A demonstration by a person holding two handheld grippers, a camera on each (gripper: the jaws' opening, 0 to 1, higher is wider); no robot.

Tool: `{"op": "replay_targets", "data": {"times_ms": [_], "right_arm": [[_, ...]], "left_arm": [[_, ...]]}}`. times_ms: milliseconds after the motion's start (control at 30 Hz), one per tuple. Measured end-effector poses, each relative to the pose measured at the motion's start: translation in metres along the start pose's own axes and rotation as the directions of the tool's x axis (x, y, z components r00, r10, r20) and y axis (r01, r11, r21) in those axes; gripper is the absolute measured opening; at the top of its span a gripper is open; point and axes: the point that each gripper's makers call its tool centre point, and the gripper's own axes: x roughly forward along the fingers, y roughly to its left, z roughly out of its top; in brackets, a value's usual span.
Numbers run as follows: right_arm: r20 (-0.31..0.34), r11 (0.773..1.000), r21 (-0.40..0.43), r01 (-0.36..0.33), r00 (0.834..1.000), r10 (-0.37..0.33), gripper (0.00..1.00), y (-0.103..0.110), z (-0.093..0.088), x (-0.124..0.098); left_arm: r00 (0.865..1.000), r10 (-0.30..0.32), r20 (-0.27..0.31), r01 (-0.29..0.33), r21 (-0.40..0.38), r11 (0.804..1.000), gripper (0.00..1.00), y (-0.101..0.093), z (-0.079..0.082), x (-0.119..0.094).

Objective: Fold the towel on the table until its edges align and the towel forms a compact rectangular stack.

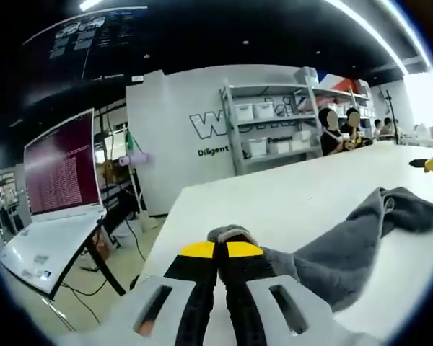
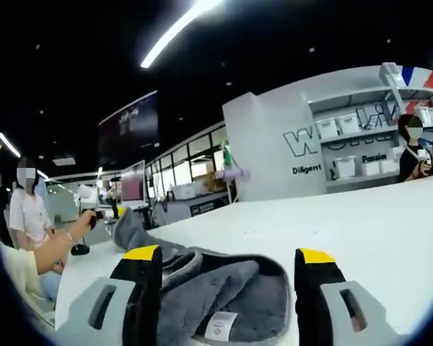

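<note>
While the left gripper (image 1: pixel 220 251) has its yellow-tipped black jaws pressed together on a corner of the grey terry-cloth towel (image 1: pixel 346 241), the cloth runs away from that pinch to the right across the white tabletop (image 1: pixel 289 198), rumpled and partly lifted into a ridge. In the left gripper view a small tuft of grey fabric pokes up just above the closed tips. At the far right of that view the other gripper's yellow-and-black tip sits near the towel's far end, though whether it touches the cloth there cannot be told.

In the right gripper view the right gripper (image 2: pixel 229 254) stands with its jaws spread wide, the towel (image 2: pixel 224 295) bunched in a curved fold between them, lying on the tabletop (image 2: pixel 361 216). A small white care label (image 2: pixel 218 326) shows on the fabric close to the camera. Neither spread jaw clearly presses the cloth.

Beyond the tabletop stand a laptop with a purple screen (image 1: pixel 61 169) on a side stand and grey metal shelving with white bins (image 1: pixel 270 126).
</note>
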Motion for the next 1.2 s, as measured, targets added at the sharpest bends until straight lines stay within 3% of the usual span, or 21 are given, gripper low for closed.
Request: {"op": "replay_targets", "data": {"times_ms": [300,500,633,700,800,967,1200], "right_arm": [[-0.013,1.0,-0.001,0.002,1.0,-0.002,0.75,0.002,-0.003,0.0],[-0.021,1.0,-0.001,-0.001,1.0,0.001,0.75,0.003,-0.005,0.001],[-0.017,1.0,0.004,0.002,1.0,-0.002,0.75,0.002,-0.004,0.0],[-0.019,1.0,0.005,0.003,1.0,-0.003,0.75,0.001,-0.005,0.0],[-0.026,1.0,0.003,0.002,1.0,-0.002,0.75,0.002,-0.007,0.001],[-0.034,1.0,0.005,0.001,0.999,-0.001,0.75,-0.001,-0.008,0.003],[-0.044,1.0,0.001,-0.001,0.999,0.001,0.75,-0.005,-0.008,0.007]], "left_arm": [[0.996,0.023,-0.083,-0.017,0.072,0.997,0.05,-0.003,-0.04,-0.002],[0.994,0.01,-0.106,-0.002,0.077,0.997,0.14,-0.011,-0.049,-0.006],[0.993,-0.007,-0.119,0.017,0.08,0.997,0.25,-0.017,-0.051,-0.013],[0.992,-0.024,-0.123,0.035,0.087,0.996,0.36,-0.02,-0.05,-0.018],[0.99,-0.025,-0.142,0.042,0.123,0.991,0.53,-0.007,-0.044,-0.016],[0.988,0.003,-0.151,0.025,0.18,0.983,0.63,0.002,-0.038,-0.028],[0.985,-0.036,-0.168,0.076,0.241,0.968,0.7,-0.006,-0.03,-0.045]]}}
